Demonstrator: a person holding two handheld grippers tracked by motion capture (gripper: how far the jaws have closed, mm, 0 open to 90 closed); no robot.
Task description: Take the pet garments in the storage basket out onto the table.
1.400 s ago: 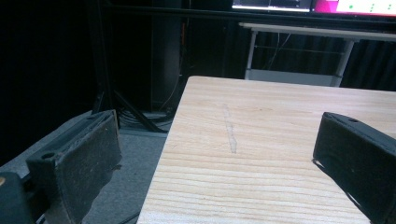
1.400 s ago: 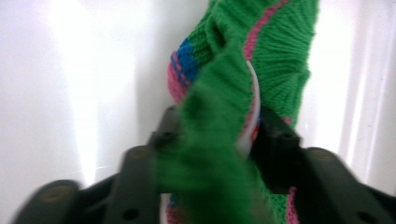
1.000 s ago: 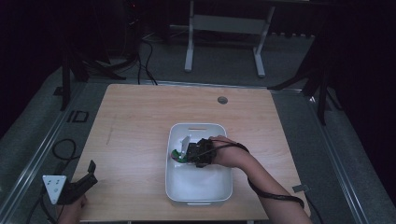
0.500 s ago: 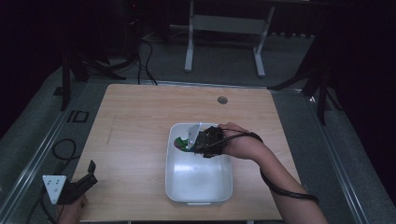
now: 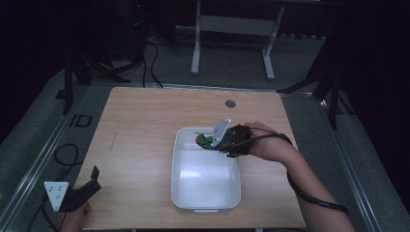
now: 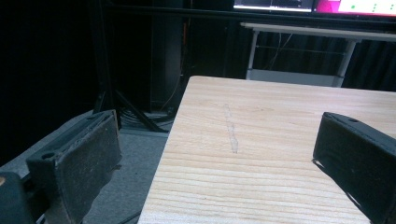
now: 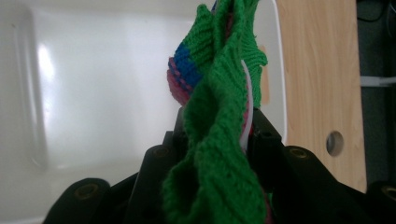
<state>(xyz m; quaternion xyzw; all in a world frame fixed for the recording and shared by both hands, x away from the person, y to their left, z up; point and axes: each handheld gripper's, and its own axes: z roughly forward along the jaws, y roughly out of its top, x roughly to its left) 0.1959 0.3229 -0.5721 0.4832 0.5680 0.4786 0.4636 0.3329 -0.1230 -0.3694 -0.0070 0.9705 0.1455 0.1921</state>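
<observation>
A green knitted piece with blue and pink stripes [image 7: 219, 93] hangs in my right gripper [image 7: 215, 126], whose jaws are shut on it. In the high view that knitted piece [image 5: 205, 141] shows at the far right end of the white bin [image 5: 205, 193], with my right gripper [image 5: 223, 140] above the bin's rim. The white bin [image 7: 93, 84] lies below the fabric in the right gripper view. My left gripper [image 5: 89, 183] sits at the table's near left corner, open and with nothing in it; its two black fingers [image 6: 84, 158] stand wide apart over the table edge.
The wooden table [image 5: 140, 125] has a round cable hole [image 5: 230, 103] near its far edge. Cables [image 5: 63, 154] lie on the grey floor to the left. A metal frame [image 5: 232, 29] stands beyond the table.
My right gripper has carried the knitted piece from the middle of the bin toward its far right end and lifted it. The left gripper has stayed put.
</observation>
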